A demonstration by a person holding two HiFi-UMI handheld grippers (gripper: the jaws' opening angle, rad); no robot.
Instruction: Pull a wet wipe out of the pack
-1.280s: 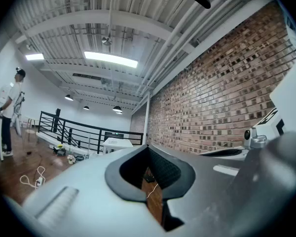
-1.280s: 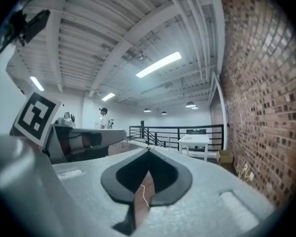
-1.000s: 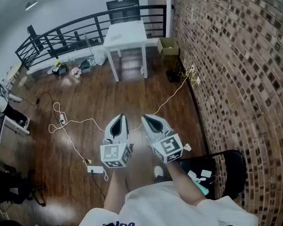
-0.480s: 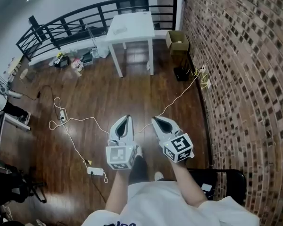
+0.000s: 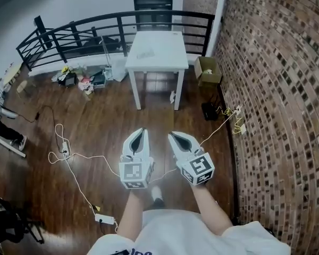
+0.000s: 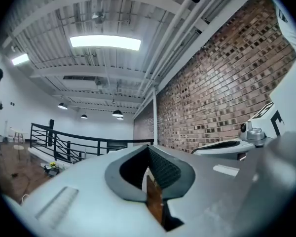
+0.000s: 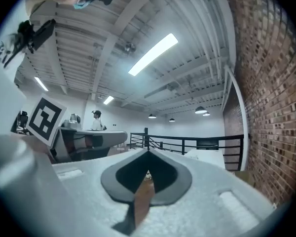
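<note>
Both grippers are held level and side by side in front of the person, over the wooden floor. My left gripper (image 5: 141, 131) (image 6: 148, 149) is shut, its tips meeting with nothing between them. Beside it my right gripper (image 5: 170, 135) (image 7: 148, 154) is also shut and empty. A white table (image 5: 167, 57) stands ahead, well beyond both grippers, against the railing. A small pale flat thing (image 5: 146, 52) lies on its top; it is too small to tell whether this is the wipe pack.
A brick wall (image 5: 276, 89) runs along the right. A black railing (image 5: 74, 33) closes the far side. A cardboard box (image 5: 207, 70) sits right of the table. White cables (image 5: 64, 147) and a power strip (image 5: 102, 218) lie on the floor; clutter (image 5: 80, 78) sits by the railing.
The person has walked forward: the table is nearer and larger, and the black chair at the lower right has left the view. Both grippers stay shut side by side.
</note>
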